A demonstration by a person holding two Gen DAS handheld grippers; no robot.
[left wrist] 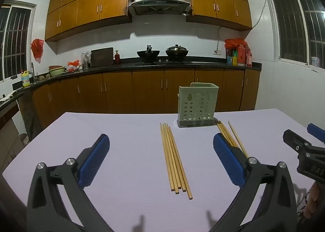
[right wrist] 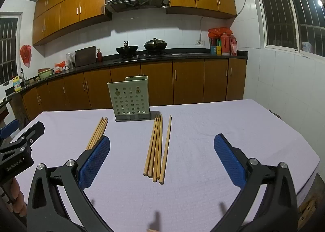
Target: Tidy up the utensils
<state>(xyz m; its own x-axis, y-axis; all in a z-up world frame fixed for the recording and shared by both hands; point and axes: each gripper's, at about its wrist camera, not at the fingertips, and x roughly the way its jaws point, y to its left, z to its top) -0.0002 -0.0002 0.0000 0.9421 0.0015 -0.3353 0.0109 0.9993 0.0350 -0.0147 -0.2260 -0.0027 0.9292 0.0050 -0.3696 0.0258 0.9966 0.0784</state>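
Jaws on both the left gripper [left wrist: 161, 154] and right gripper [right wrist: 161, 154] are spread wide, nothing held, each lined up over its own chopstick bundle, probably for a scoop. Left bundle [left wrist: 174, 158] and right bundle [right wrist: 157, 148] are laid flat on the surface [right wrist: 223, 122], flanking the green holder [right wrist: 130, 100], which is stood upright between them.

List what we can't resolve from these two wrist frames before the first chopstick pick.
- Holder interior: both views face its perforated wall, so its contents are hidden.
- Right chopstick group in the left wrist view: near ends hidden behind the left gripper finger.
- Left chopstick group in the right wrist view: near ends hidden behind the right gripper finger.
- Exact chopstick count: sticks overlap.
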